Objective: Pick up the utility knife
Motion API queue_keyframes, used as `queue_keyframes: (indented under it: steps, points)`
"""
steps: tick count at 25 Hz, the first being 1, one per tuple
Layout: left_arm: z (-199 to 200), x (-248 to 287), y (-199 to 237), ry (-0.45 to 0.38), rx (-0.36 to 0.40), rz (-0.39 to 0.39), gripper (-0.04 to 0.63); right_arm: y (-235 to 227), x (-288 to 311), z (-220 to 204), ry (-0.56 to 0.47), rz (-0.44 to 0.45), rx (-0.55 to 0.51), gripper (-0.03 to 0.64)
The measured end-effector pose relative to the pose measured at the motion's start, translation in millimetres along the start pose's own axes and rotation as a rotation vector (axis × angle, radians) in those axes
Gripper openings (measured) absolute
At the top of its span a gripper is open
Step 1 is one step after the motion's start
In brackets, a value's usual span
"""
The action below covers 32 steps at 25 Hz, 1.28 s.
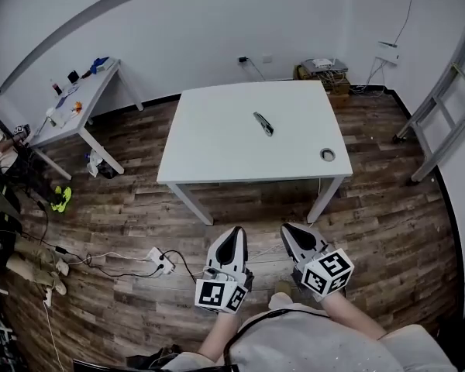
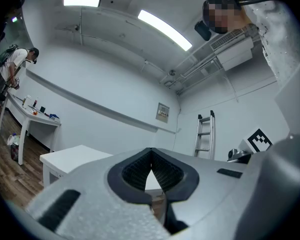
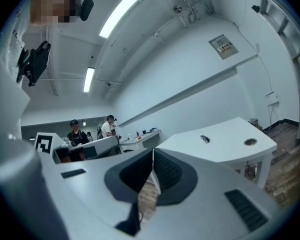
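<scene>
The utility knife (image 1: 263,123) is a dark, slim tool lying on the white table (image 1: 217,153), a little right of its middle; the right gripper view shows the knife (image 3: 205,139) as a small dark shape on the tabletop. My left gripper (image 1: 234,234) and right gripper (image 1: 289,230) hang side by side over the wooden floor, short of the table's near edge. Both point toward the table with their jaws shut and nothing held. In the left gripper view the left gripper (image 2: 151,155) shows its tips touching; in the right gripper view the right gripper (image 3: 153,156) does too.
A round cable hole (image 1: 327,155) is near the table's right front corner. A second white desk (image 1: 77,103) with small items stands at the left, with people beside it. A ladder (image 1: 449,91) leans at the right wall. A power strip (image 1: 161,262) and cables lie on the floor.
</scene>
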<state>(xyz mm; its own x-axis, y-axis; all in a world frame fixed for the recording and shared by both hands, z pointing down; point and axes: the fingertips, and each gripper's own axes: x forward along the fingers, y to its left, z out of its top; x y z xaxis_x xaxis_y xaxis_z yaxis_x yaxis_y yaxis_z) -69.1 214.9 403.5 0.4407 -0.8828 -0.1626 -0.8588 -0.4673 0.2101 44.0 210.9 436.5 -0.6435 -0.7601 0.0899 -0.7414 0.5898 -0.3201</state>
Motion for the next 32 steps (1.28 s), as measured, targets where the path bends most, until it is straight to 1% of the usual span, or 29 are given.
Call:
queue_keyframes:
  steps: [8, 16, 21, 26, 32]
  points:
    - [-6, 42, 11, 0.008, 0.007, 0.024, 0.006, -39, 24, 12, 0.001, 0.008, 0.023, 0.008]
    - [-11, 74, 9, 0.012, 0.018, 0.021, 0.006, -73, 34, 24, -0.007, 0.001, 0.046, 0.009]
    - [-14, 80, 9, 0.014, 0.015, 0.038, 0.006, -85, 35, 19, 0.0, -0.002, 0.062, 0.009]
    - [-19, 80, 12, 0.033, 0.02, 0.054, 0.006, -92, 38, 16, 0.001, -0.005, 0.082, 0.009]
    - [-17, 84, 22, 0.041, 0.032, 0.062, 0.006, -93, 50, 17, -0.004, 0.008, 0.097, 0.009]
